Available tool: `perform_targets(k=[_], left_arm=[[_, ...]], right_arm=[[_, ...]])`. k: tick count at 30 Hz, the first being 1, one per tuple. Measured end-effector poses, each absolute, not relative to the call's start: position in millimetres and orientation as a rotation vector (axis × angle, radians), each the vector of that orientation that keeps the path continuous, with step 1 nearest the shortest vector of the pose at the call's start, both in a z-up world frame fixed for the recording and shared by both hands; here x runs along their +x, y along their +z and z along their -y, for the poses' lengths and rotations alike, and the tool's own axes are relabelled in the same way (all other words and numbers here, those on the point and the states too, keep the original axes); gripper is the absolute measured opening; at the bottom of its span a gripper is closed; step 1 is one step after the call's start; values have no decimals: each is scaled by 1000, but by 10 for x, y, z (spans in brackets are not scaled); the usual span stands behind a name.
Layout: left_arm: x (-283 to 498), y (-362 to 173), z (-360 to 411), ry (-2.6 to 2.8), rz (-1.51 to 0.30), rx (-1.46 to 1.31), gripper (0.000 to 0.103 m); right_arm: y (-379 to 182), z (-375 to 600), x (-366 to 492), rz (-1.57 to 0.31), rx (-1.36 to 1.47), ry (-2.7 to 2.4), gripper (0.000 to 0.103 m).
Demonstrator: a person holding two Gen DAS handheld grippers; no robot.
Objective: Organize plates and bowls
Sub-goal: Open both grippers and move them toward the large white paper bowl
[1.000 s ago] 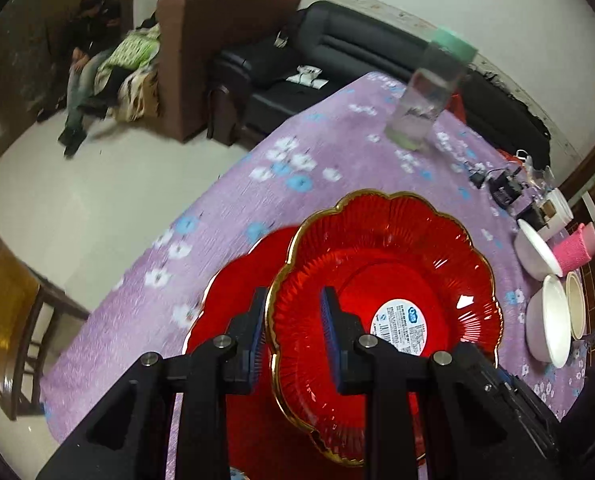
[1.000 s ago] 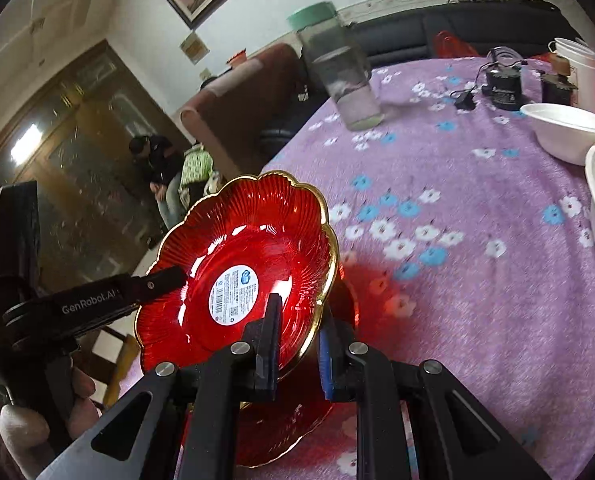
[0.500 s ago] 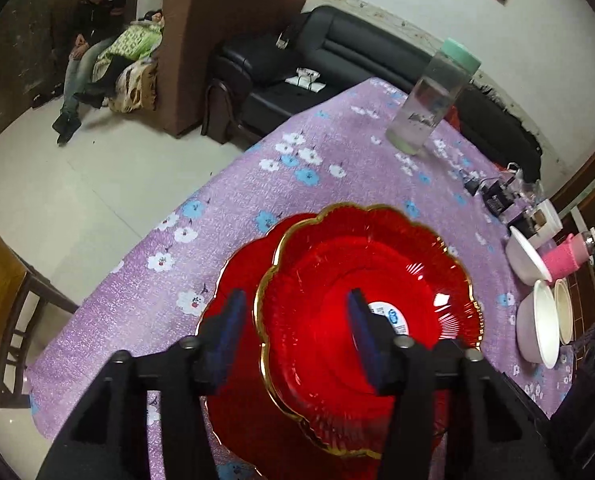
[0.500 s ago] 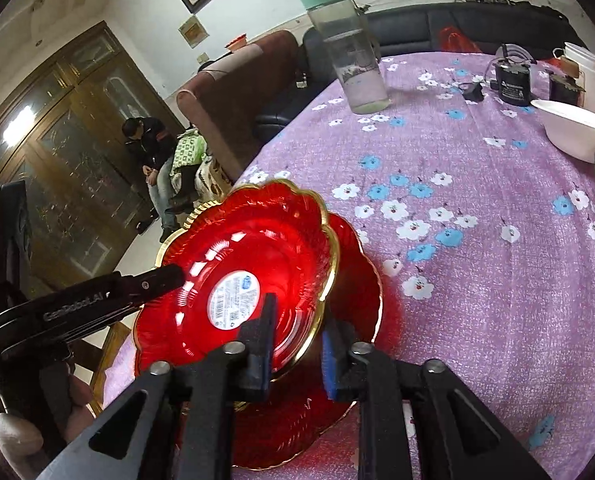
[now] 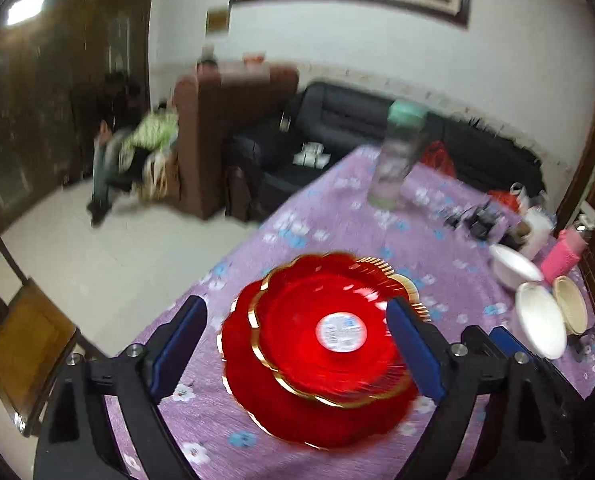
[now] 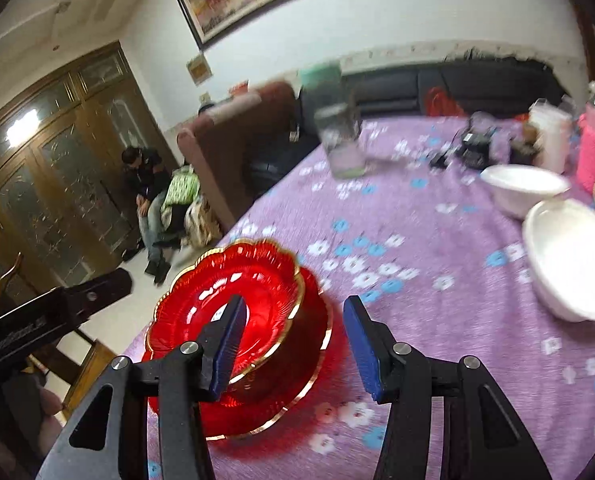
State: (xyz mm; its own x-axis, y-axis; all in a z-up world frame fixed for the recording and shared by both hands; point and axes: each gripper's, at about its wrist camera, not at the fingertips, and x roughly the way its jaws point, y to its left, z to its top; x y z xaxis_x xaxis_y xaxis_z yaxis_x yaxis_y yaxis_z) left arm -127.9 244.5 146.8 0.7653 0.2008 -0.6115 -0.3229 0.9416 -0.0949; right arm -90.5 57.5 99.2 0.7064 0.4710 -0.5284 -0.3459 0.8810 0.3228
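I have the smaller red plate (image 5: 339, 332) nested on the larger red plate (image 5: 297, 412) near the front-left corner of the bench (image 6: 437, 240), which I judge is the point of the step: like stacked with like. Both sets of jaws are opening. The left gripper (image 5: 297, 344) stands wide, its blue pads either side of the stack and clear of it; the right gripper (image 6: 293, 344) is about half open with nothing between its pads, the plate rim only showing behind its left finger. So nothing is held by either.

The white bowls (image 6: 569, 256) wait at the right edge of the bench, apart from the plates, and I judge them the next job.

Both views are smeared. The tall clear bottle (image 5: 397, 156) is blurred, the clutter beyond the bowls unreadable, and one bowl is cut off by the frame.
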Motion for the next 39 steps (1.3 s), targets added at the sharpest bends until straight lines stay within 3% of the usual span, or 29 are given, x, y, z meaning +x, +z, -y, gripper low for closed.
perform_targets(k=[6,12,16,39], left_arm=[[-1641,1569,-1845,264,-517,-147,93],[-1710,1489,-1520,258,-503,-32,93],[-1663,1375,-1399,223,-601,-4,93],[-1614,1152,-1222,175,-660,63,93]], right_arm=[[1085,-91,-1416,-405,171,224,82],[983,255,-1502,-409,174,121,83],[970,415,-1539,-401,207,70,83],[995,754,-1511,-442,260,-4,87]])
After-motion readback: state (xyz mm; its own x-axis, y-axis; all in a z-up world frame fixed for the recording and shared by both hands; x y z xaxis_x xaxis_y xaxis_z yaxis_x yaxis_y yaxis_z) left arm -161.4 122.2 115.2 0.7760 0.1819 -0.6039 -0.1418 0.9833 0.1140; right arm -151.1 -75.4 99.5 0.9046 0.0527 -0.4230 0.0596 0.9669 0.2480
